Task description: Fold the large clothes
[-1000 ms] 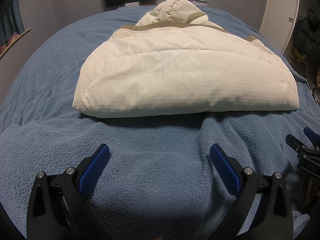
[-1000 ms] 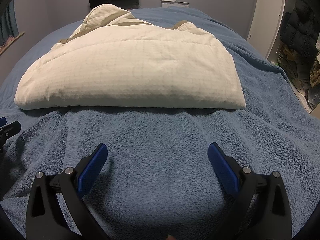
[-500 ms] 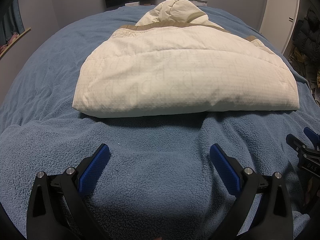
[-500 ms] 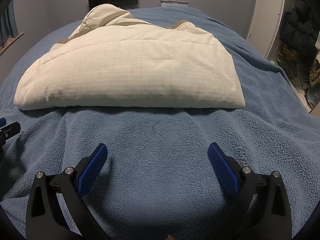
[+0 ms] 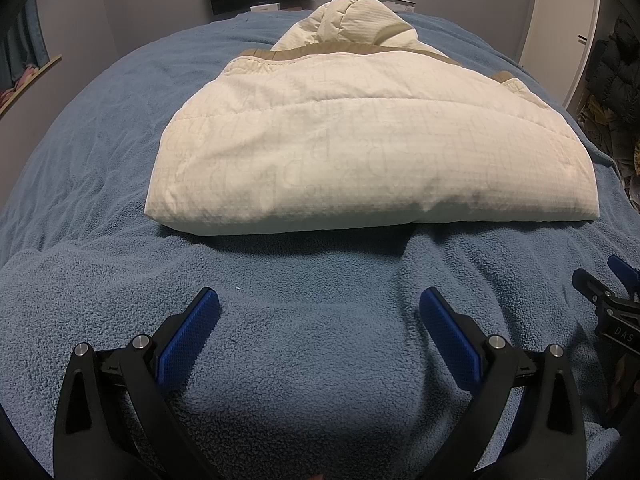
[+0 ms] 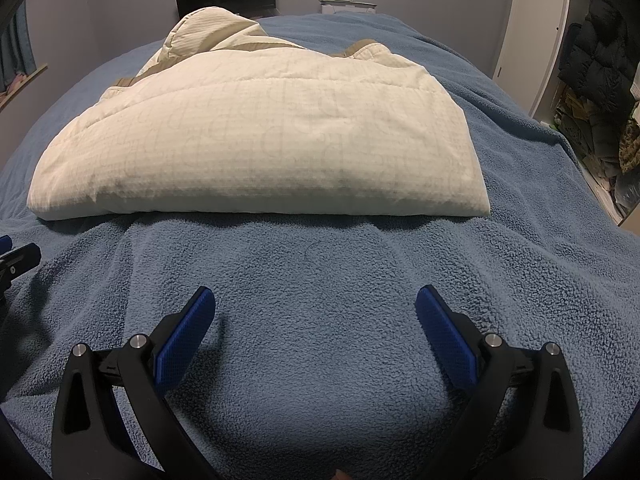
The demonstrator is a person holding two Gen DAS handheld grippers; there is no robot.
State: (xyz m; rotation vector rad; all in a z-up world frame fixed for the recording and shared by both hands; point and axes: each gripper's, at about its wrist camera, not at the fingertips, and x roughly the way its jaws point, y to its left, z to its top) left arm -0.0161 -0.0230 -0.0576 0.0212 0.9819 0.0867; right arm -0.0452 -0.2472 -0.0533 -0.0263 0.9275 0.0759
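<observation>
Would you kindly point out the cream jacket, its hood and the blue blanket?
cream jacket (image 5: 360,152), left wrist view, folded body panel.
hood (image 6: 208,28), right wrist view, quilted crown.
blue blanket (image 6: 320,304), right wrist view, bare fleece.

The only clearly legible marking is "DAS", in white letters on the black body of the right gripper (image 5: 612,304) at the right edge of the left wrist view. The cream jacket (image 5: 360,152) carries a faint tone-on-tone print of large letters, among which a "B" shape can be made out; no full word is readable.
</observation>
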